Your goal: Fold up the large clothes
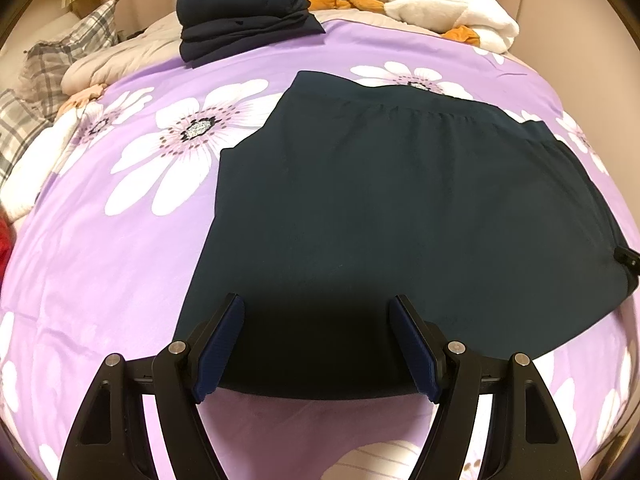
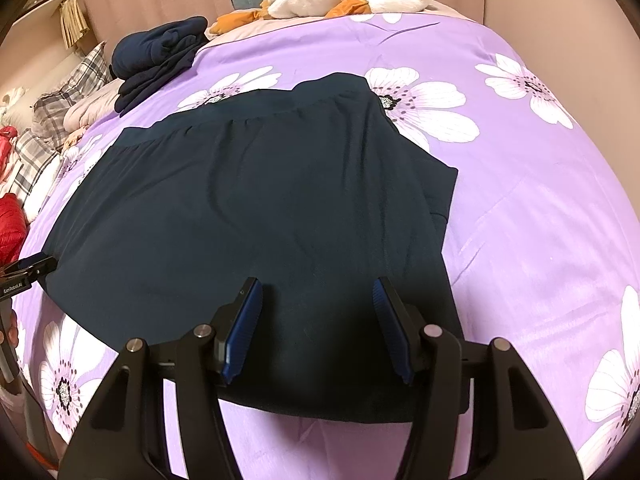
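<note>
Your left gripper has its jaws spread wide, holding nothing, poised over the near hem of the dark garment; your right gripper matches it, jaws wide and empty above the same hem, nearer its right corner; 2 open grippers side by side suggest you're set to pinch that edge and carry it toward the waistband; the garment lies flat on the purple floral bedspread; beyond it, a folded navy stack sits well apart, probably finished pieces.

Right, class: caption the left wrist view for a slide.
Open left gripper poised over dark garment on floral bedspread.
</note>
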The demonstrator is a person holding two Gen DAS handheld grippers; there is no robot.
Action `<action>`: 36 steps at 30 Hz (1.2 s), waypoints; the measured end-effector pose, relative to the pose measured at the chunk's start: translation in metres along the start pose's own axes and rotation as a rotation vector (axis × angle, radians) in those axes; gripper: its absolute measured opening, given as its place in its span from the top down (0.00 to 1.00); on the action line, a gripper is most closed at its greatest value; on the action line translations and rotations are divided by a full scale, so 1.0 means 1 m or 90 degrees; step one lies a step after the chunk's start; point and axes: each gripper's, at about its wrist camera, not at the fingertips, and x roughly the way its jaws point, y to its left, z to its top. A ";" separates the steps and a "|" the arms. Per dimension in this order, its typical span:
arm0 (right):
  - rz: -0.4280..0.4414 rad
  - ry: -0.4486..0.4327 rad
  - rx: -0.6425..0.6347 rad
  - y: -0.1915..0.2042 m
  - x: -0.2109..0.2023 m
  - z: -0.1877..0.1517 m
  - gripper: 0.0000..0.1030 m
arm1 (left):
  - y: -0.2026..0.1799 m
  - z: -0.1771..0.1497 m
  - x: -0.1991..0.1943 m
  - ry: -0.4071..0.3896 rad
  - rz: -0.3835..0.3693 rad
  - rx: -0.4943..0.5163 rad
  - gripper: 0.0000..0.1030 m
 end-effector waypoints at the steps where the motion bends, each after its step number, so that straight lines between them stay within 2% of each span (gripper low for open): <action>1: 0.000 0.000 0.000 0.000 0.000 0.000 0.44 | 0.000 -0.001 0.000 0.000 0.001 -0.001 0.28; 36: -0.006 -0.001 0.014 -0.011 -0.008 -0.010 0.44 | 0.013 -0.009 -0.006 0.001 0.012 -0.019 0.28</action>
